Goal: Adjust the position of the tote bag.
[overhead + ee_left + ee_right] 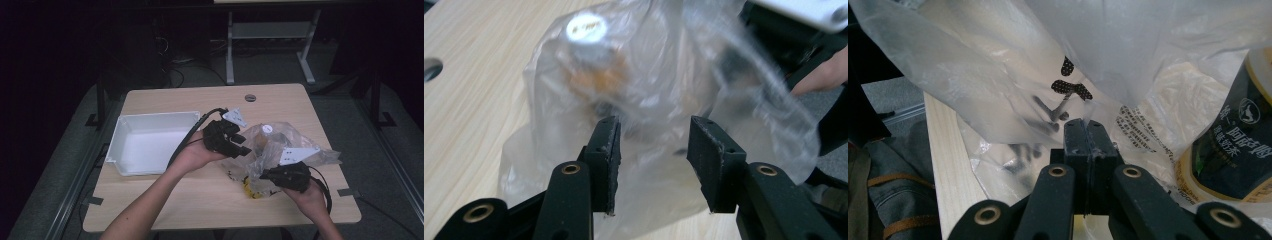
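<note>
On the bench (165, 200), the clear plastic bag (280, 145) lies right of the white tray (150, 142), a white-capped bottle (586, 30) inside it. The right tool (267, 175) is clamped tight on the bag's near edge. The left tool (240, 145) hangs over the bag's left side, jaws parted and gripping nothing; the film lies straight ahead of its pads (606, 150), so it seems nearer the loose edge.

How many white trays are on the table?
1. The white rectangular plastic tray sits on the left part of the light wooden table, beside the clear crinkled plastic bag. Nothing seems to hide another.
</note>
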{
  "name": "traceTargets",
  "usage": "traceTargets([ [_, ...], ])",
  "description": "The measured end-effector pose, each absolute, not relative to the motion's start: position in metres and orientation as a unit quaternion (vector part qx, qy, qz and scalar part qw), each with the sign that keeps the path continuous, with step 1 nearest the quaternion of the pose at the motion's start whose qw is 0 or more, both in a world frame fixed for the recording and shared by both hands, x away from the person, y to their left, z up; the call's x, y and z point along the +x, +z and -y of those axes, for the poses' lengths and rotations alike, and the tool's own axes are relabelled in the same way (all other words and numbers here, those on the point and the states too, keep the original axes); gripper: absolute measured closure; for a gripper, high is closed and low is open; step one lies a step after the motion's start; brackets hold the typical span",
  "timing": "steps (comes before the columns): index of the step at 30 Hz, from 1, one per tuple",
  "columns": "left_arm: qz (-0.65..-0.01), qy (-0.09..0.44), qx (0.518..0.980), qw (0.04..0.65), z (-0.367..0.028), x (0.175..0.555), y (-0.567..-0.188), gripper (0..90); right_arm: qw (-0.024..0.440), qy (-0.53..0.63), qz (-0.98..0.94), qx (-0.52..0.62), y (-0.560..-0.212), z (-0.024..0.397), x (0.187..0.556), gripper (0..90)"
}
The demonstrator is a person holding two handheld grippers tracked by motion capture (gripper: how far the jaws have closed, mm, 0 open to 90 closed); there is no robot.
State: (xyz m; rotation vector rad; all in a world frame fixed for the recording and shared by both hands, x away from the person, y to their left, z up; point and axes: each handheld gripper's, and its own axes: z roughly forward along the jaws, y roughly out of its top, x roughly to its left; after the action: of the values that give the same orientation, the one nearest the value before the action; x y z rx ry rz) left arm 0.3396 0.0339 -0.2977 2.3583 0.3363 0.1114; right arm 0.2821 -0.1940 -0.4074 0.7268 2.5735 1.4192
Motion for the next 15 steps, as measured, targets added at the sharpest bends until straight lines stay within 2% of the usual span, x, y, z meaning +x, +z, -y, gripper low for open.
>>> traceTargets([
  [4, -0.130, 0.046, 0.918, 0.371, -0.023, 0.342, -0.296, 53.4, 0.059, 0.470, -0.848, 0.238, -0.407, 0.195, 0.281, 89.6],
  [7, -0.131, 0.029, 0.917, 0.377, -0.015, 0.345, -0.298, 48.0, 0.060, 0.471, -0.847, 0.237, -0.406, 0.196, 0.279, 89.6],
  [10, -0.130, 0.038, 0.920, 0.369, -0.007, 0.347, -0.300, 43.9, 0.061, 0.475, -0.846, 0.236, -0.404, 0.198, 0.277, 89.6],
  [15, -0.131, 0.041, 0.926, 0.353, 0.004, 0.353, -0.307, 44.9, 0.065, 0.479, -0.842, 0.238, -0.402, 0.203, 0.273, 89.6],
])
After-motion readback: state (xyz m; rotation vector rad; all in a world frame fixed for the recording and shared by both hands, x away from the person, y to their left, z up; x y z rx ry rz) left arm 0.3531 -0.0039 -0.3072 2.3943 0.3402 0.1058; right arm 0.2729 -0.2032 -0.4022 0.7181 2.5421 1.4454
